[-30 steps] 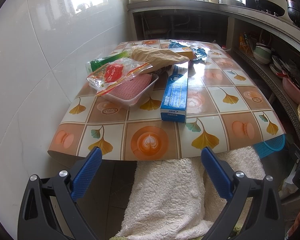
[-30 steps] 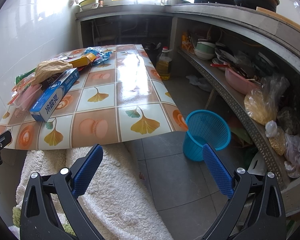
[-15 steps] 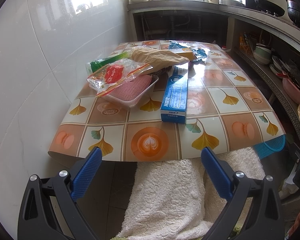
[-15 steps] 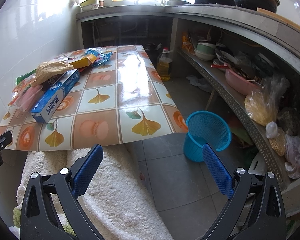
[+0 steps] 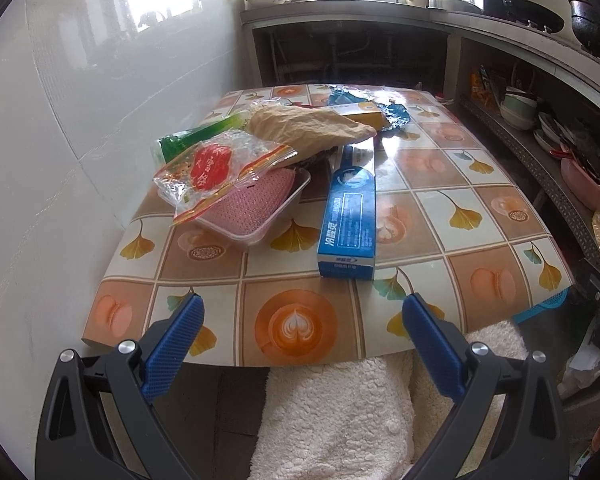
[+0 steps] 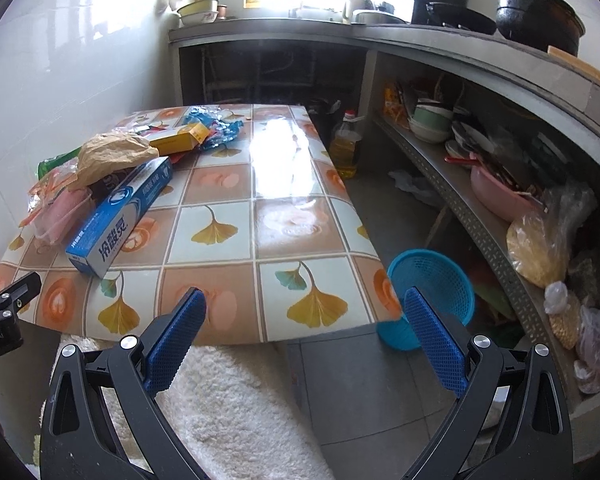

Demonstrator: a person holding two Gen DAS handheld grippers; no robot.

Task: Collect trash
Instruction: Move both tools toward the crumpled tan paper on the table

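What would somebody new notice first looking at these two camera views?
Likely the heap of trash on the tiled-pattern table by the white wall: a long blue box lies nearest, beside a clear plastic tray with a red-printed wrapper and a crumpled brown paper bag on the pile. A blue mesh wastebasket stands on the floor at the table's right corner. Both the left gripper and right gripper hang open, empty.
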